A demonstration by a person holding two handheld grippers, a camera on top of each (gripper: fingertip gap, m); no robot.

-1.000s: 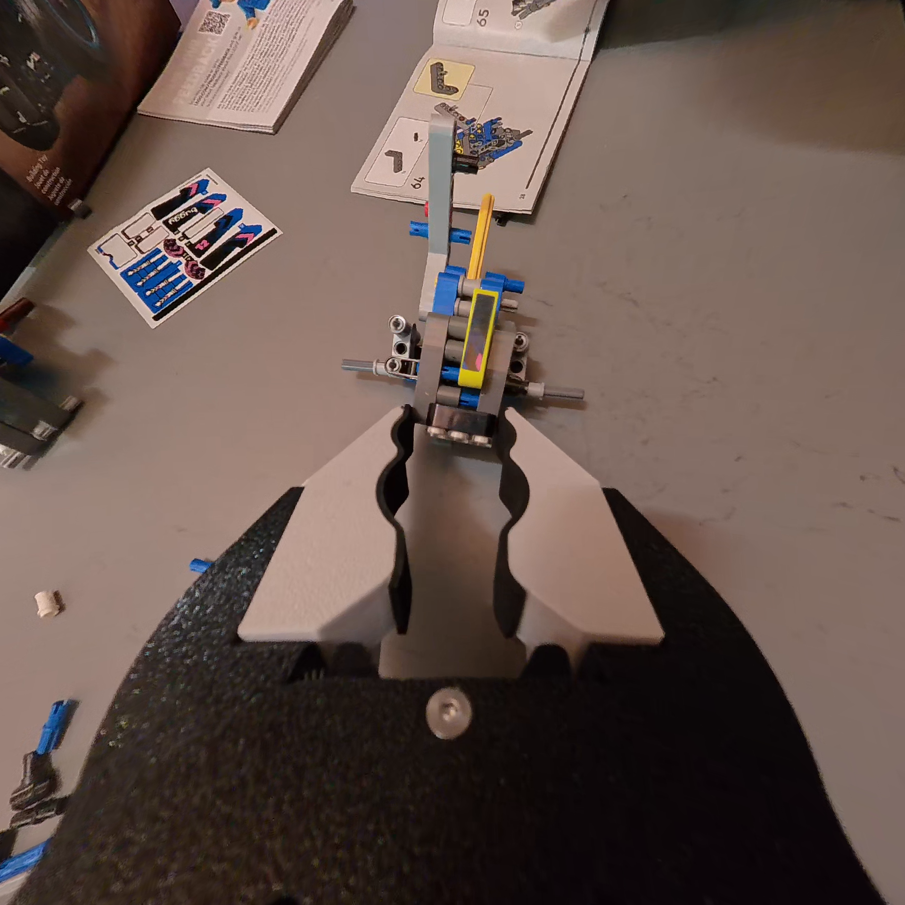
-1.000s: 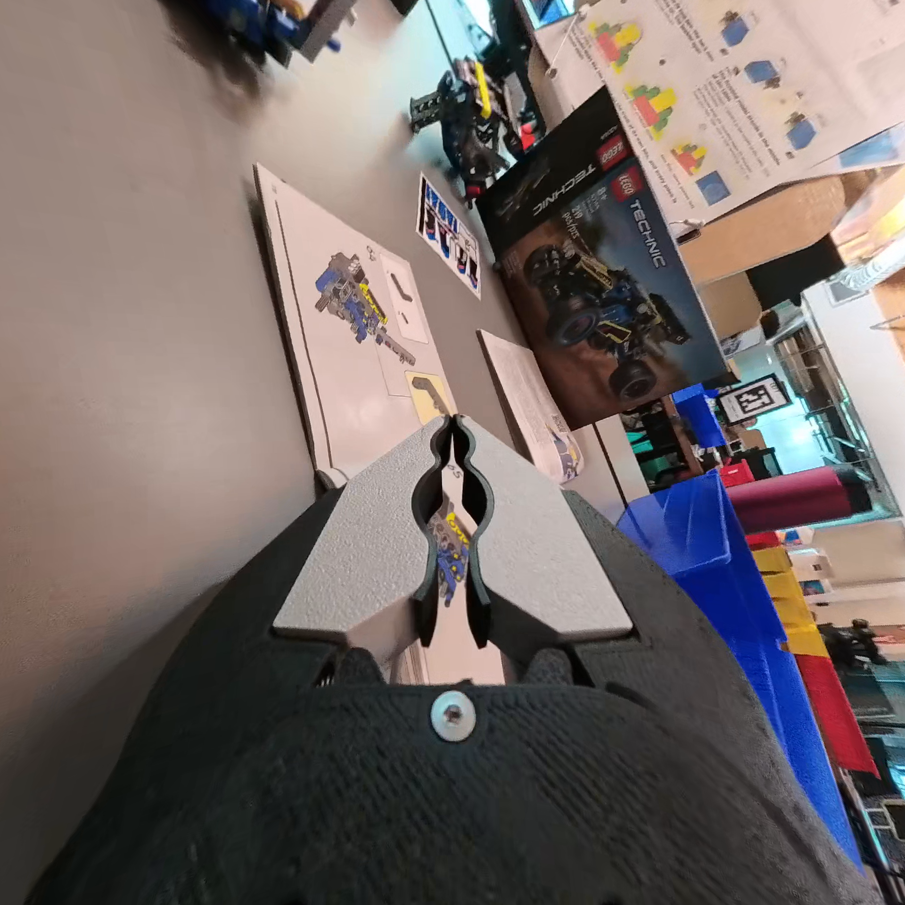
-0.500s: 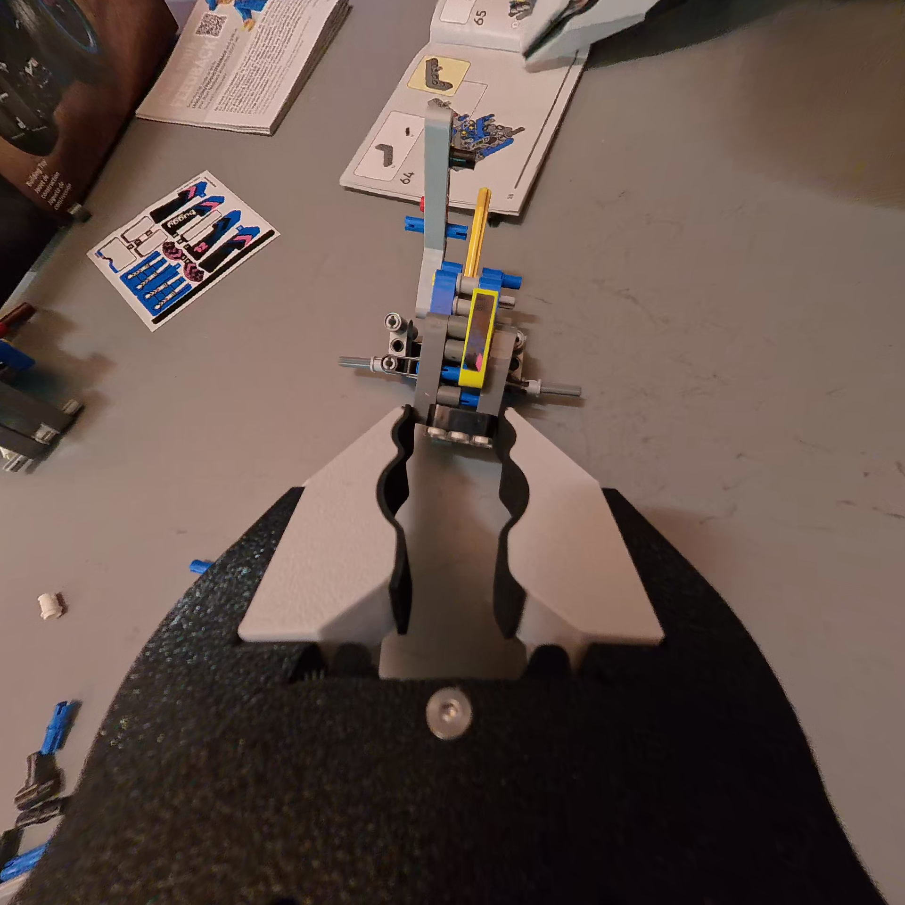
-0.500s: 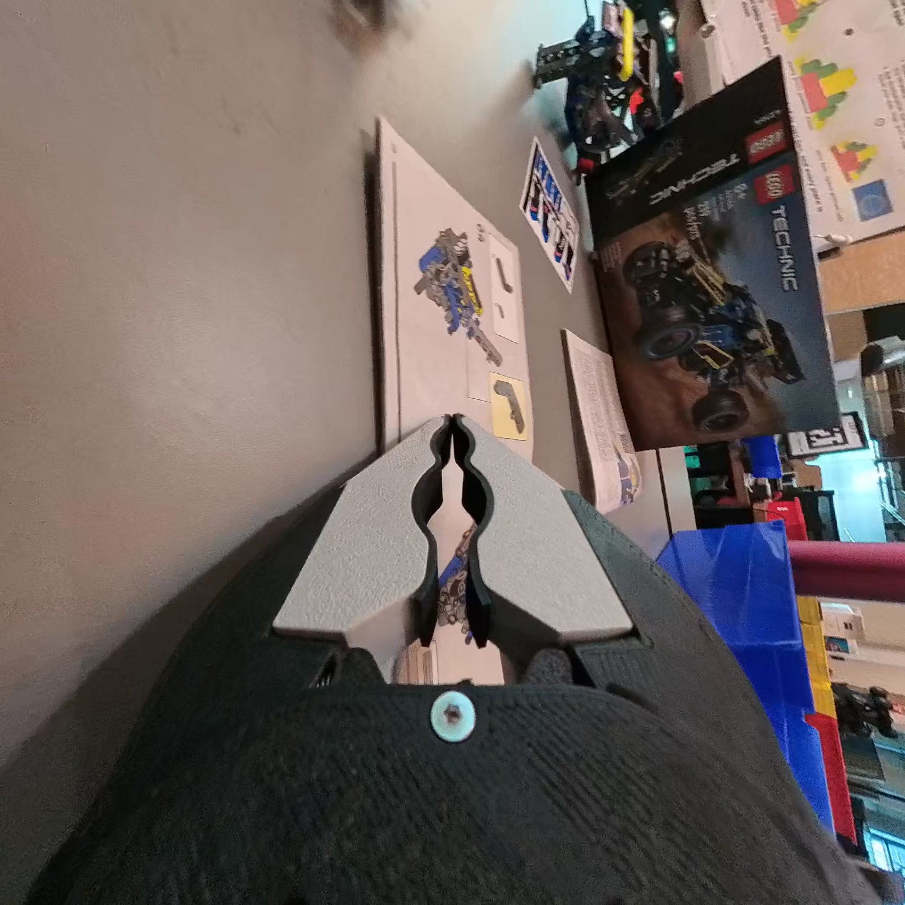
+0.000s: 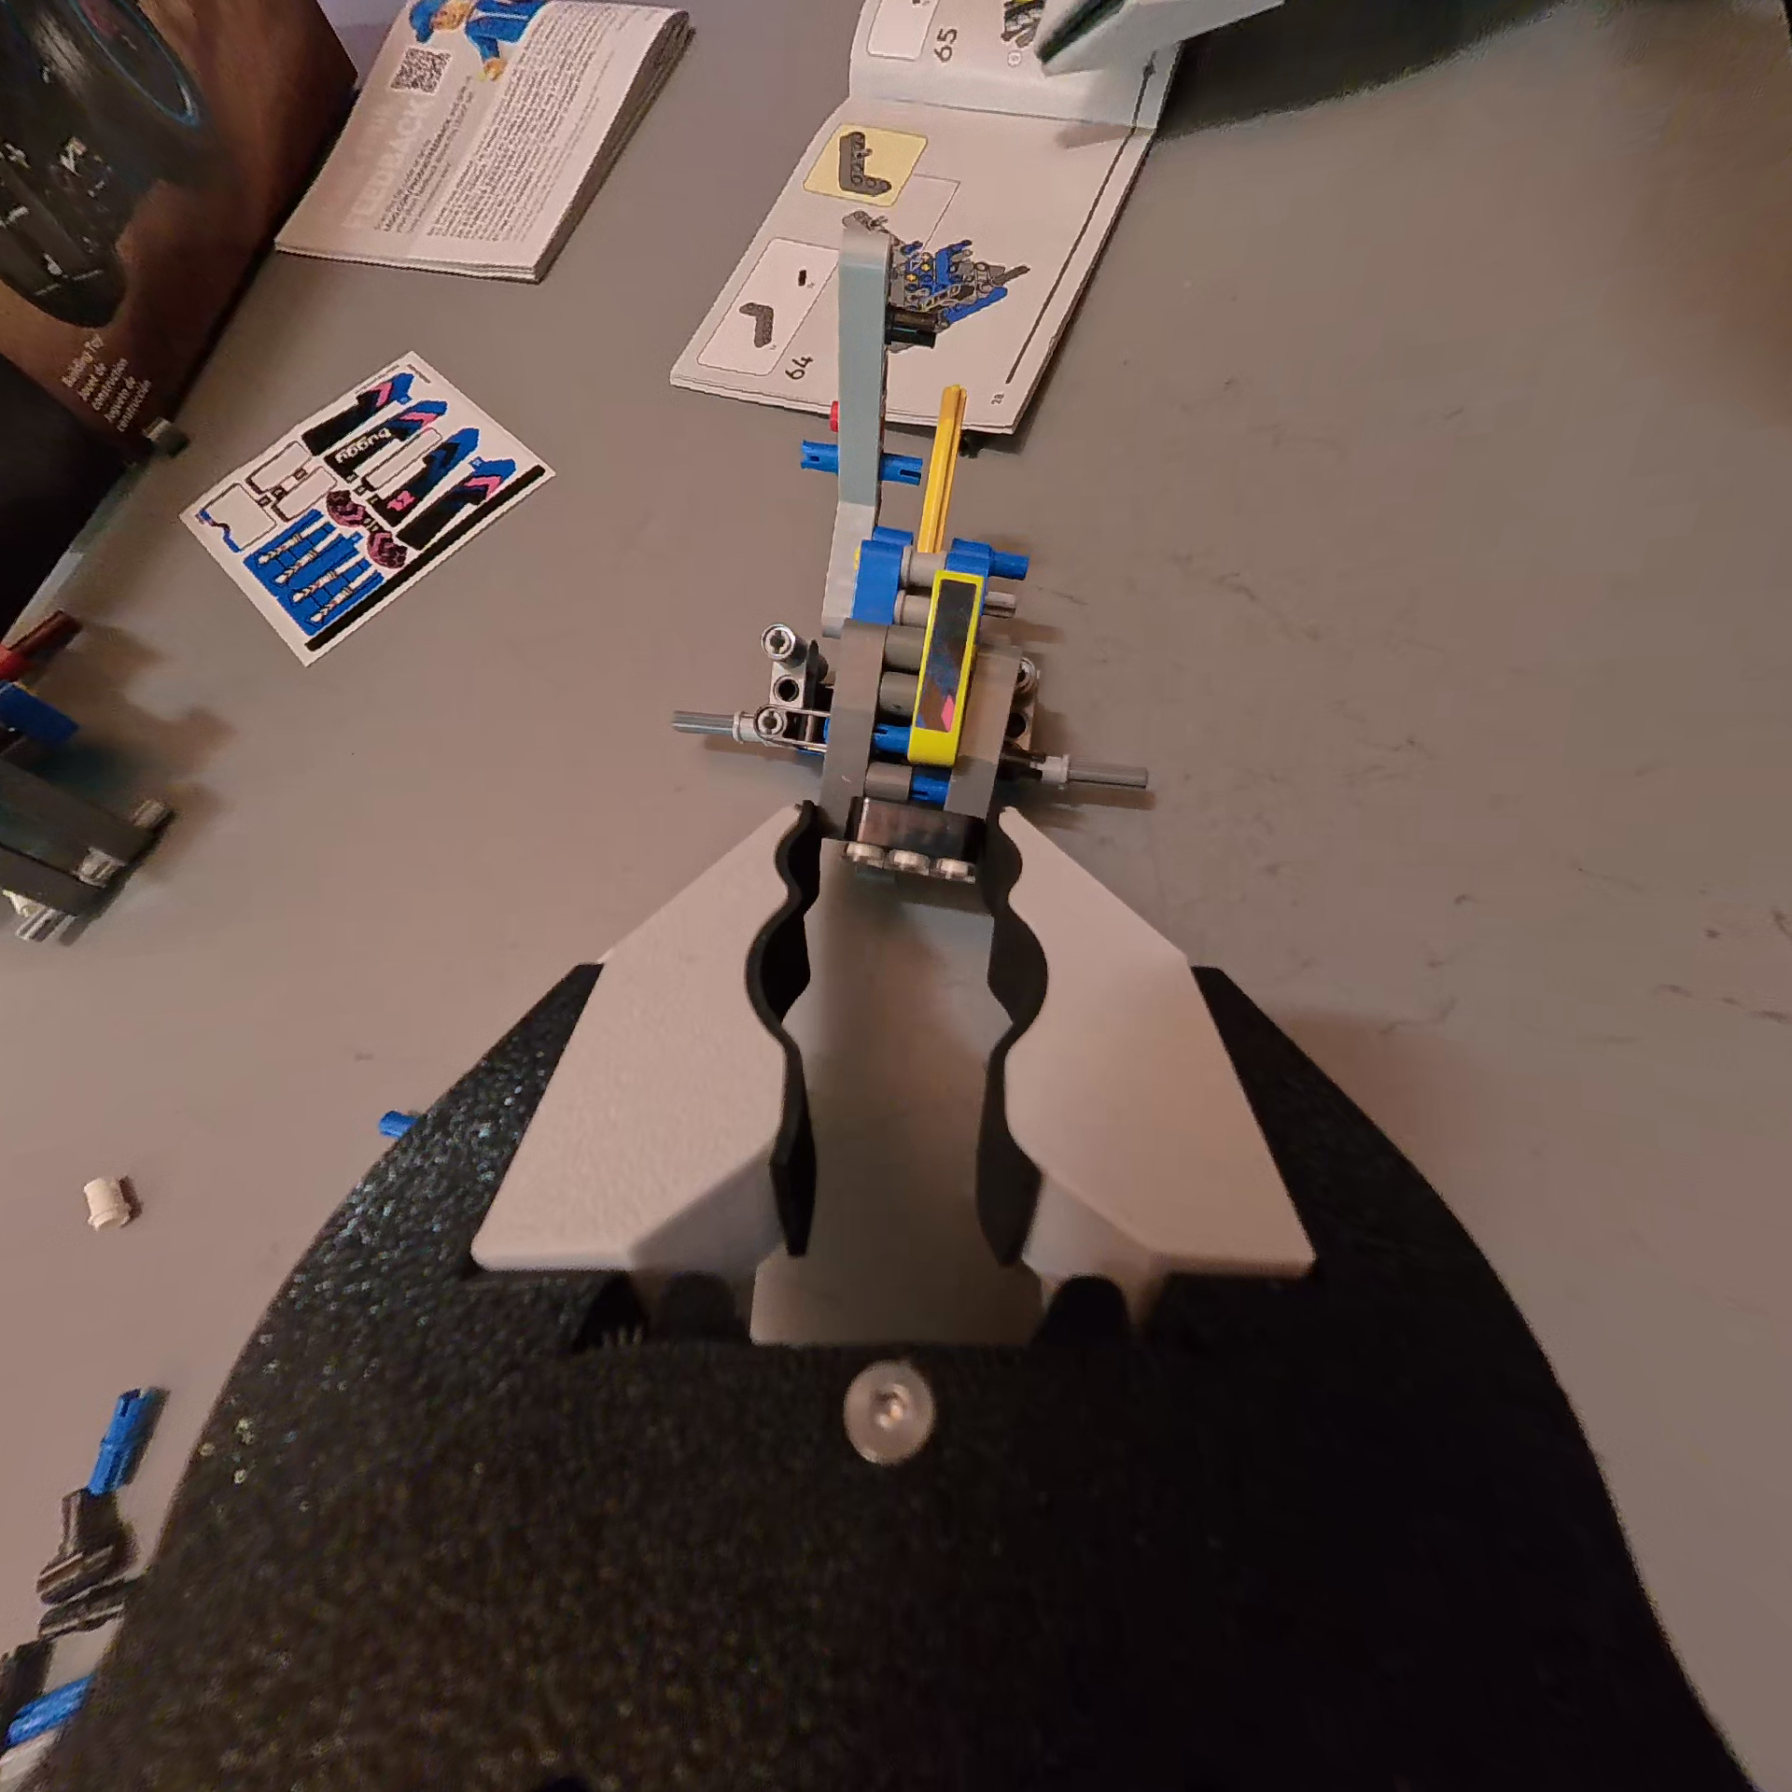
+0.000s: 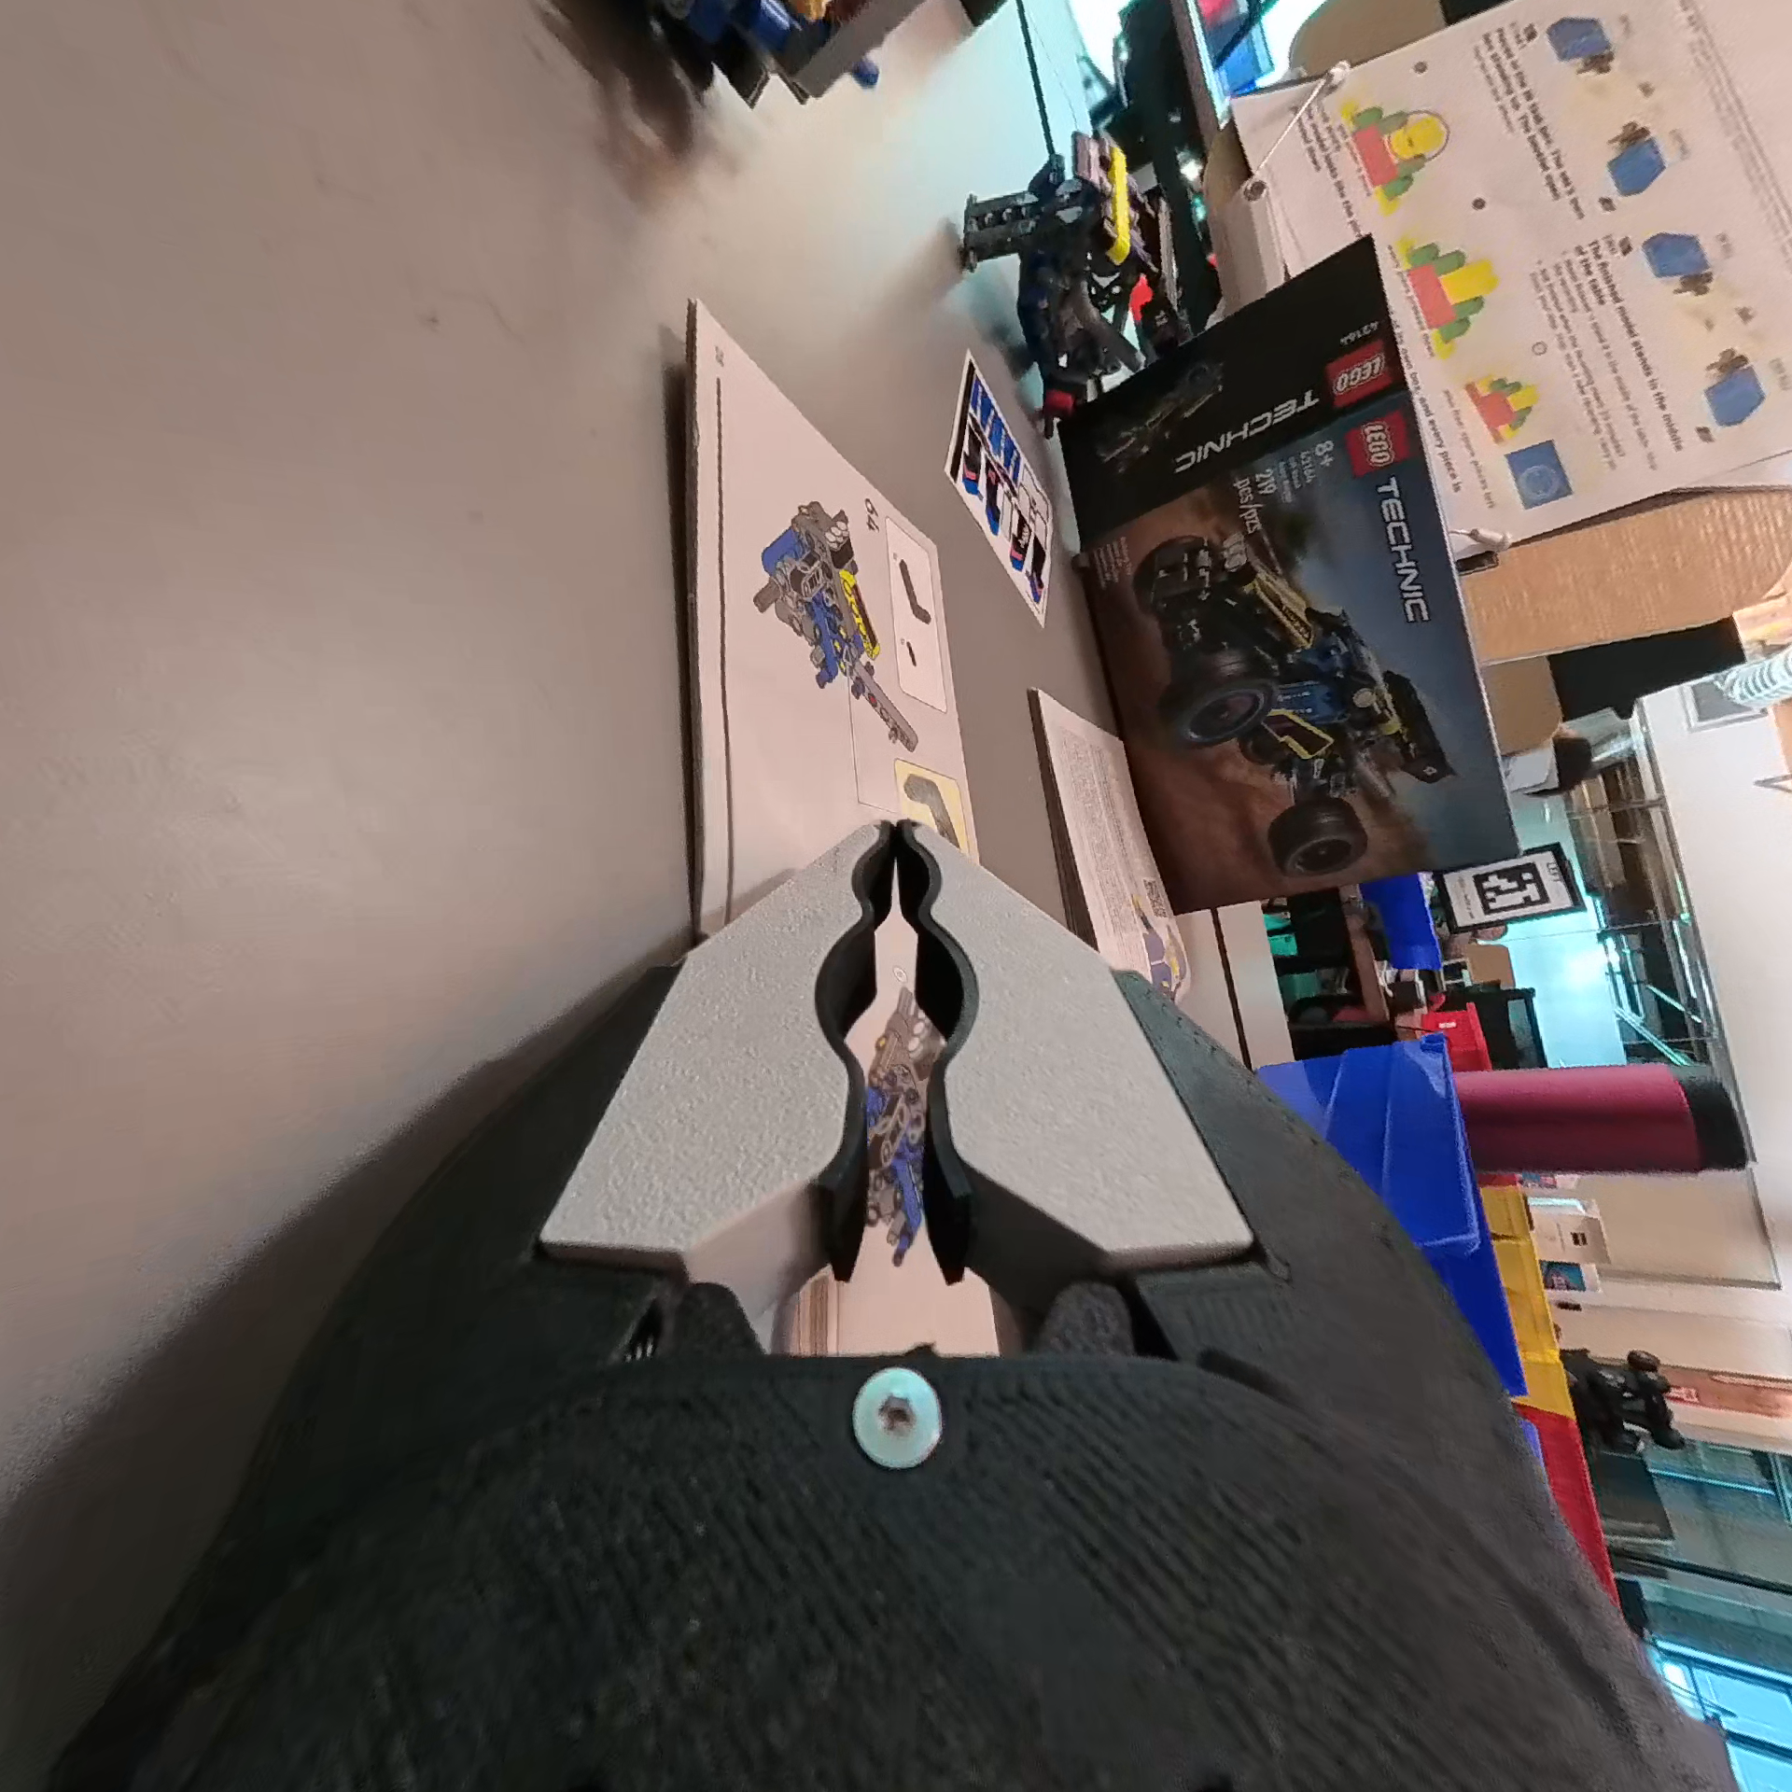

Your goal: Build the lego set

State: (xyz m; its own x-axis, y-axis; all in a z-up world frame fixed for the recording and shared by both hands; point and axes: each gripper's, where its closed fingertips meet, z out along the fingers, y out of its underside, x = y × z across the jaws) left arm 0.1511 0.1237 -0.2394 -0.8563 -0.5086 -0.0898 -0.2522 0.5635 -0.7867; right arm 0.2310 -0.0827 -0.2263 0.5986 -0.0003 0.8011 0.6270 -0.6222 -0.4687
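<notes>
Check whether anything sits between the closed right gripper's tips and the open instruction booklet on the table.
Nothing visible does. The right gripper, tips shut together with nothing between them, hovers directly over the open instruction booklet, and only bare page shows beyond its tips.

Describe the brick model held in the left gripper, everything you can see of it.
The model is a small plastic brick assembly of grey beams and blue pins, with a yellow stickered beam along its top. Thin grey axles stick out to each side, and a long light-grey beam and a yellow rod reach away from the camera. The left gripper clamps its near dark end between both fingertips, over the grey table.
</notes>
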